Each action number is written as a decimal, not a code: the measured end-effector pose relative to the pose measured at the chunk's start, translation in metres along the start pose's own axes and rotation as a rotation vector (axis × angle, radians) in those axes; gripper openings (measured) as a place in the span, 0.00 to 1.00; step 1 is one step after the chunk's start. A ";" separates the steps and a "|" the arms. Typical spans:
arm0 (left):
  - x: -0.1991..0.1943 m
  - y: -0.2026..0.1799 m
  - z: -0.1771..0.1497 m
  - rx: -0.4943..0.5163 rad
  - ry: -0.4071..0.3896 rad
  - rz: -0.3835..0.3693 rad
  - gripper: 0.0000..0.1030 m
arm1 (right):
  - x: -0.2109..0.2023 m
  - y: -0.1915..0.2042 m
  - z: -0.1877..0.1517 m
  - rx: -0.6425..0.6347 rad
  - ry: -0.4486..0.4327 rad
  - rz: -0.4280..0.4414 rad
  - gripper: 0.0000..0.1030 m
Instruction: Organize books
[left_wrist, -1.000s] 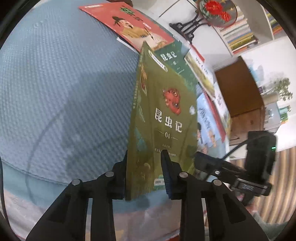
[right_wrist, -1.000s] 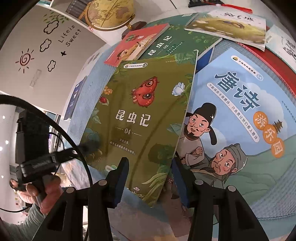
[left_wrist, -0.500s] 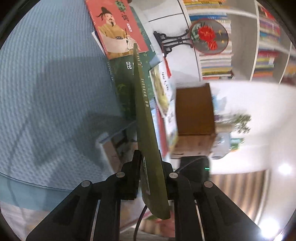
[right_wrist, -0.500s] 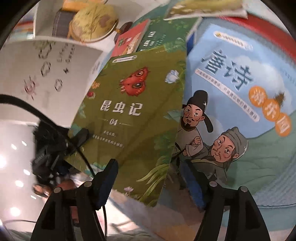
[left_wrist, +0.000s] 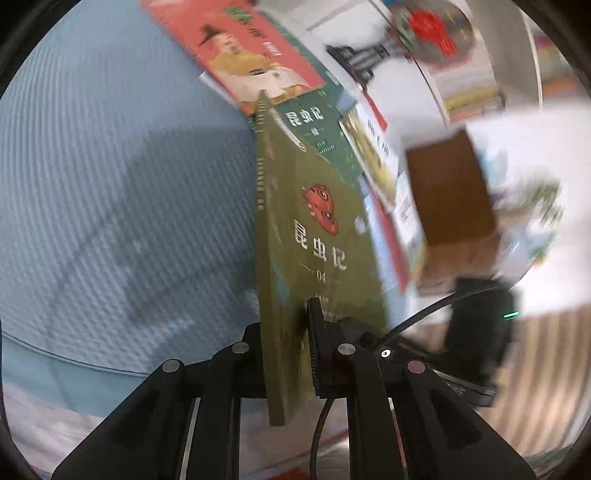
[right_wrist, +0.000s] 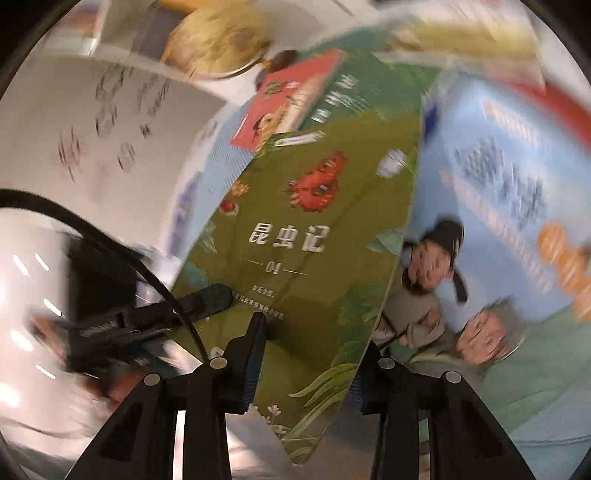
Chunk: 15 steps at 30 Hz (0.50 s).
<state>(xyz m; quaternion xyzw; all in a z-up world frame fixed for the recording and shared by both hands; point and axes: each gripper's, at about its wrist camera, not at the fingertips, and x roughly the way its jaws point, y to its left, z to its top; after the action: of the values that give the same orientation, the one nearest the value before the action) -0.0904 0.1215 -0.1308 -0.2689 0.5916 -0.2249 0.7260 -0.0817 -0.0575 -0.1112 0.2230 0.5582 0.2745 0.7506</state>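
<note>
An olive-green book (left_wrist: 317, 236) with a red insect on its cover stands on edge above the blue cloth (left_wrist: 110, 184). My left gripper (left_wrist: 286, 350) is shut on its lower edge. In the right wrist view the same book (right_wrist: 295, 240) has its lower corner between the fingers of my right gripper (right_wrist: 308, 362), whose jaws are closing; one finger (right_wrist: 255, 339) lies over the cover and the other (right_wrist: 365, 373) is partly behind the book's edge. A finger of the left gripper (right_wrist: 210, 297) shows on the cover at the left. Both views are motion-blurred.
Several books lie spread on the cloth: a red one (left_wrist: 255, 62), a dark green one (left_wrist: 317, 129) and a light blue one with cartoon figures (right_wrist: 498, 184). A globe (right_wrist: 218, 40), a brown cabinet (left_wrist: 450, 192) and a round ornament on a stand (left_wrist: 428, 26) stand behind.
The olive book was loosely framed by the left fingers a second ago and is now clamped. It turned edge-on, then tilted back to show its cover. The right jaws widened, then narrowed around its corner.
</note>
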 end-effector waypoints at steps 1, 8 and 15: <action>-0.001 -0.004 0.000 0.029 -0.003 0.025 0.10 | -0.002 0.010 -0.002 -0.053 -0.008 -0.041 0.37; -0.046 -0.008 -0.008 0.143 -0.055 0.023 0.11 | -0.021 0.081 -0.017 -0.273 -0.074 -0.122 0.37; -0.134 0.059 0.020 0.068 -0.151 -0.093 0.11 | 0.015 0.179 0.017 -0.338 -0.122 -0.100 0.37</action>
<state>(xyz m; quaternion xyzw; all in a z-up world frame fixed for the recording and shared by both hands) -0.0969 0.2555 -0.0674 -0.2876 0.5141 -0.2572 0.7661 -0.0908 0.0864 -0.0023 0.0818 0.4680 0.3129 0.8224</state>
